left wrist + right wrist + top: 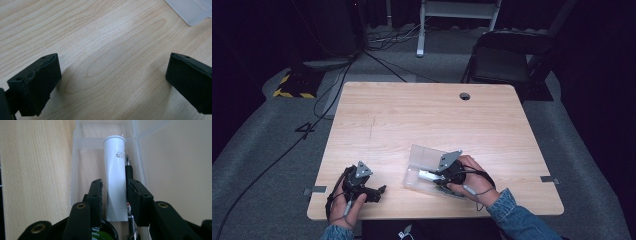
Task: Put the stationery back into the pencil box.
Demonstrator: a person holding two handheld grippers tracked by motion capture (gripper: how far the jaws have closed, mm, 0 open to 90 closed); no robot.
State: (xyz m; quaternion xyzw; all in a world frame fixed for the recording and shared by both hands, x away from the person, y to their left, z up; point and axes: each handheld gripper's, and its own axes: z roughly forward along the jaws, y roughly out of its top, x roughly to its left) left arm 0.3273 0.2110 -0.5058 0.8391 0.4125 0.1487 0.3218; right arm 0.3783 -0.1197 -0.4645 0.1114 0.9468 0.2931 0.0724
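Worktop (422, 115): light wood, one round grommet hole (465, 96) near the far edge. One clear plastic box (424, 170) sits on it near the front, right of centre, lid (430, 156) swung open and tilted up on the far side.

Box contents, from the right gripper view: one white tube (115, 177) lying lengthwise, cap end away from the camera; one black pen (128, 171) right beside it, touching or nearly so, against the box wall; one dark round item with green print (106, 231) at the bottom edge, mostly hidden, can't identify. Count: 3 things in the box as far as visible.

Right tongs (114, 195): down inside the box, jaws straddling the tube, one each side. A thin gap shows on the left jaw's side, and the right jaw sits against the pen. Can't tell if they are actually clamped on the tube. In the high view the right hand (469, 175) holds them over the box's near right end.

Left tongs (113, 75): released, jaws wide apart, nothing between them, bare wood beneath. One corner of the box shows at top right in the left gripper view. Left hand (347, 200) rests them at the front left of the worktop, well apart from the box.

Beyond the worktop: one black folding chair (507, 57), cables (332, 90) on grey floor.
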